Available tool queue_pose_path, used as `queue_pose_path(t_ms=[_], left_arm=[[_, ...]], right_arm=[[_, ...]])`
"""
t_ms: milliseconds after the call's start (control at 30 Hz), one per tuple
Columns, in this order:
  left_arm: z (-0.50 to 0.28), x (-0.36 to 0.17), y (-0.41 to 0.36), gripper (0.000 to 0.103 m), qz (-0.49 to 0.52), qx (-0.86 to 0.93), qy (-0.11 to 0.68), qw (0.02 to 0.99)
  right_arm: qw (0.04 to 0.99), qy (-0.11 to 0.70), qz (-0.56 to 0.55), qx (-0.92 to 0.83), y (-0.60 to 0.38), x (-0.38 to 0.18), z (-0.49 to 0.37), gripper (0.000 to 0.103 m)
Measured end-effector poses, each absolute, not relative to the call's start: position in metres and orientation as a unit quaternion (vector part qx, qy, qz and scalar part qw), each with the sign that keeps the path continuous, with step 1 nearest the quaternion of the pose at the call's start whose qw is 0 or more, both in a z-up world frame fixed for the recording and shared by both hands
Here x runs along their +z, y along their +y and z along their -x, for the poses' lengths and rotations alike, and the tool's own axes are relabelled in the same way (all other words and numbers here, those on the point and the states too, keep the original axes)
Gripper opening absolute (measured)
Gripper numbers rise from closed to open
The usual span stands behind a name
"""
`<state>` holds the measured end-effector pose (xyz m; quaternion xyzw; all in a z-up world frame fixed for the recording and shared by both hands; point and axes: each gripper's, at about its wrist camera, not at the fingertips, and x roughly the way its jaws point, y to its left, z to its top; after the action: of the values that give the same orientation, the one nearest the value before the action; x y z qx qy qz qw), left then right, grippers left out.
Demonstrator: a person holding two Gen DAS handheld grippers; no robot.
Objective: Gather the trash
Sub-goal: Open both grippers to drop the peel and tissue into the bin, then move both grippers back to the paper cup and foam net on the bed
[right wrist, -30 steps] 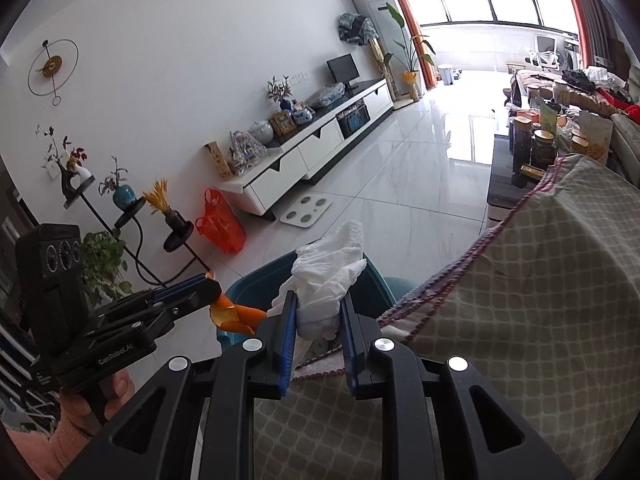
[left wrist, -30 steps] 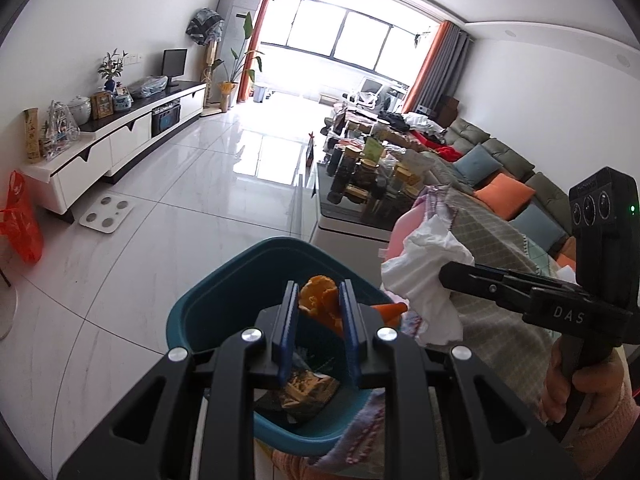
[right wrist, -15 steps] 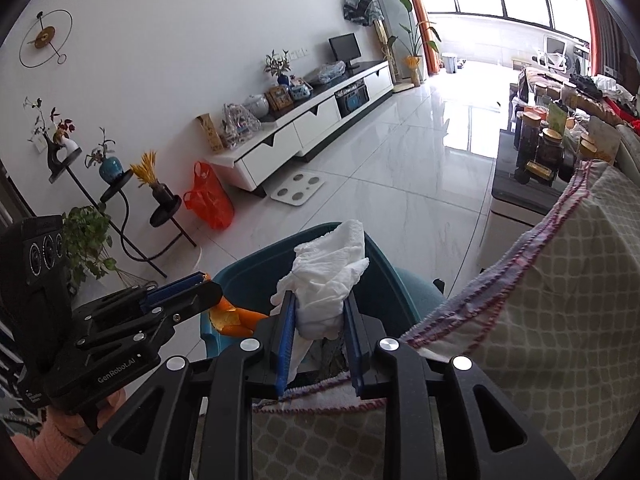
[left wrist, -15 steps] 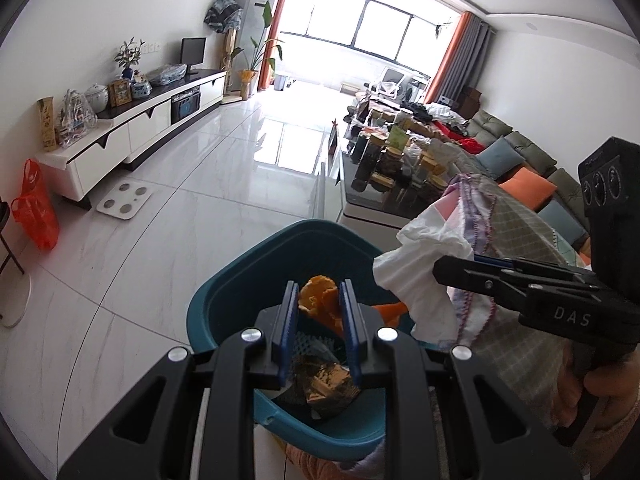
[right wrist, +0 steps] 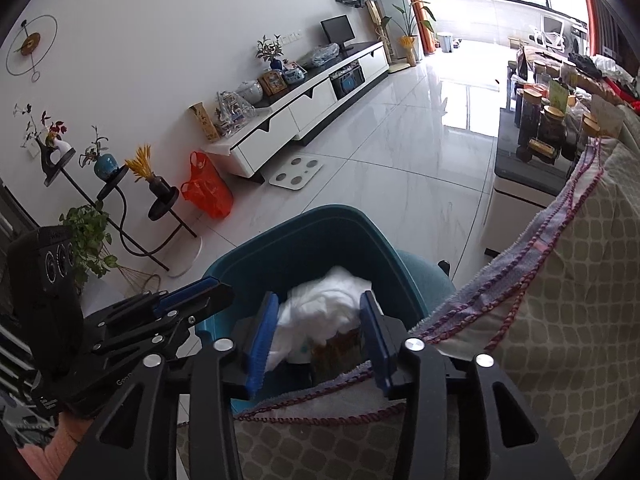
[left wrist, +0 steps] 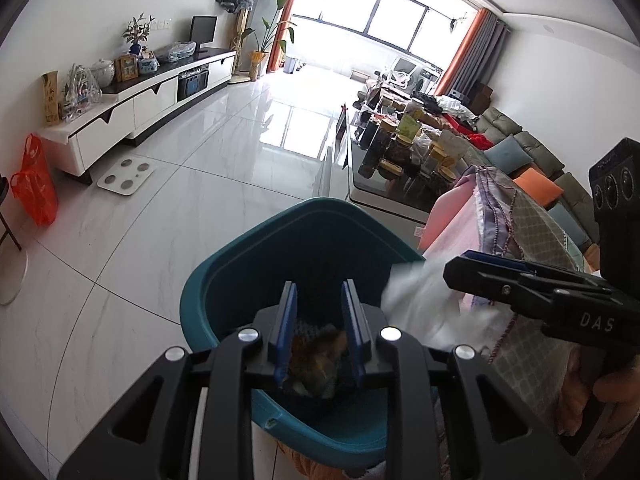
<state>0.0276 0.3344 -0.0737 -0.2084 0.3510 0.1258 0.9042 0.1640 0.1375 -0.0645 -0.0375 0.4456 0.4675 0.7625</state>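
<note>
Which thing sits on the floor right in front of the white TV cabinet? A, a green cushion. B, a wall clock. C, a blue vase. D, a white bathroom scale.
D: the white bathroom scale lies flat on the tiles just before the TV cabinet, beside the orange plastic bag.

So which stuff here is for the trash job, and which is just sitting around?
For the job:
- teal bin
- white tissue, dropping between the opening right gripper
- orange peel falling in below the opening left gripper

Just sitting around:
- red bag
- bathroom scale
- jars
- checked blanket
</note>
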Motion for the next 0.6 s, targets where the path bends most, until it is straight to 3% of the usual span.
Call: queue_pose_path(t_ms=[300,600], left_arm=[[-0.022,-0.066,0.322,0.035,0.203,0.118,0.336,0.912],[-0.018,-0.045,0.280,0.059,0.167,0.062,0.310,0.934]], right_arm=[[0.765,0.438,0.010,0.472,0.117,-0.060,-0.163,0.051],[0.788,0.399,-0.006,0.469,0.062,-0.039,-0.148,0.055]])
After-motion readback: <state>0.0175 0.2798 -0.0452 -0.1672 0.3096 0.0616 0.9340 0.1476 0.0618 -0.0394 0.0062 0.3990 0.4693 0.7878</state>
